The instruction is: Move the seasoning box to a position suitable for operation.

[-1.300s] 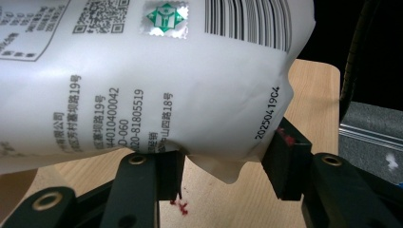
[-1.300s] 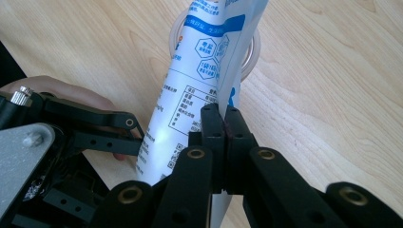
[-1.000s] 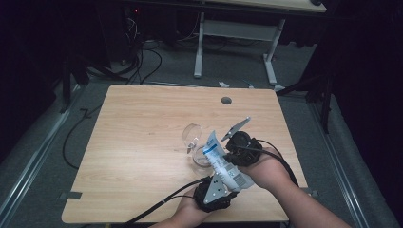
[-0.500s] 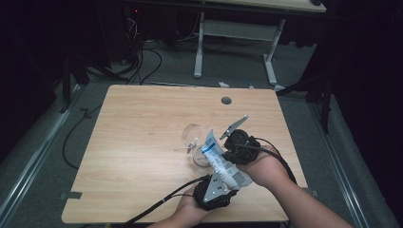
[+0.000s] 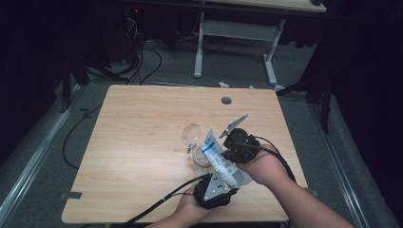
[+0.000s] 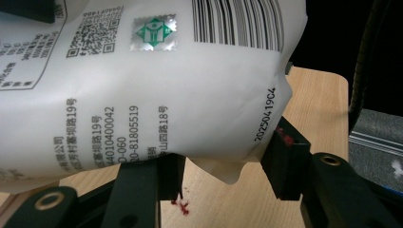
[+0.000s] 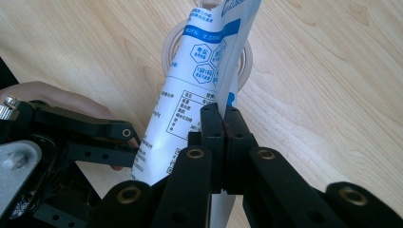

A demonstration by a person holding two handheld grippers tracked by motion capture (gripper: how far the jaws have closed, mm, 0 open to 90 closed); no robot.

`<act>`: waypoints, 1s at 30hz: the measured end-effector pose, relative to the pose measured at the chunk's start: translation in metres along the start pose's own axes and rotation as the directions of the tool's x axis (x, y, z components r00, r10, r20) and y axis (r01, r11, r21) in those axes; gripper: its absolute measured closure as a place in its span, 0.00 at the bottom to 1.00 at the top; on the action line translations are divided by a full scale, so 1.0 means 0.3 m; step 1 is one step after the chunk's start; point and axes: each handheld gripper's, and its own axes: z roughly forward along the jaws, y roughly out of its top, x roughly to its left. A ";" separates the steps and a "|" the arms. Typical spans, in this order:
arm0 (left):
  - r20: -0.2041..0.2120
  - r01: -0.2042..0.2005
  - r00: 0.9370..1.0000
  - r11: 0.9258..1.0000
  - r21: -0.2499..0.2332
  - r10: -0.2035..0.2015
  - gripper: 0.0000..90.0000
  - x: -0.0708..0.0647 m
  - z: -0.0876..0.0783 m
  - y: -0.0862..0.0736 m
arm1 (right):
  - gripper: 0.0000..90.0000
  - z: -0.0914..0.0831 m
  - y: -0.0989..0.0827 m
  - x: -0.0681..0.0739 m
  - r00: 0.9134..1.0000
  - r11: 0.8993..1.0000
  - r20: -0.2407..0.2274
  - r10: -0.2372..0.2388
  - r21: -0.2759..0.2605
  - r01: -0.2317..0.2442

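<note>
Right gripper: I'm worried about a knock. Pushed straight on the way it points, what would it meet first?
Probably the round cup under the pouch that the right gripper pinches; depth is unclear.

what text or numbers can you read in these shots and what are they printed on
All readable print stands on the white pouch, rotated in the left gripper view:
"2025041904", a date code near its edge; last digits uncertain.
"4401040400042"
"0-81805519", start cut off.
"19号" and "18号", closing two lines of Chinese address.
Barcode, QR code, green emblem sticker: no legible digits.
Blue-and-white panel and table in the right gripper view: too small to read.
</note>
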 end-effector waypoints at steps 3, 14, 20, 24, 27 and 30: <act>-0.002 0.001 1.000 1.000 -0.005 -0.001 0.61 0.001 -0.001 0.003 | 1.00 0.001 0.004 -0.001 1.000 1.000 -0.003 -0.005 -0.004 0.005; -0.003 0.003 1.000 1.000 -0.011 -0.003 0.62 0.001 -0.001 0.010 | 1.00 0.001 0.010 0.000 1.000 1.000 -0.001 -0.006 -0.003 0.006; -0.007 0.005 1.000 1.000 -0.017 -0.005 0.62 0.005 -0.003 0.015 | 1.00 -0.002 0.017 -0.001 1.000 1.000 0.000 -0.008 -0.007 0.008; -0.009 0.007 1.000 1.000 -0.022 -0.007 0.62 0.005 -0.003 0.019 | 1.00 -0.005 0.020 -0.003 1.000 1.000 -0.001 -0.012 -0.008 0.012; -0.008 0.007 1.000 1.000 -0.022 -0.007 0.62 0.006 -0.003 0.019 | 1.00 -0.006 0.022 -0.004 1.000 1.000 0.000 -0.012 -0.005 0.012; -0.008 0.007 1.000 1.000 -0.023 -0.007 0.62 0.005 -0.003 0.019 | 1.00 -0.006 0.022 -0.005 1.000 1.000 -0.002 -0.012 -0.004 0.012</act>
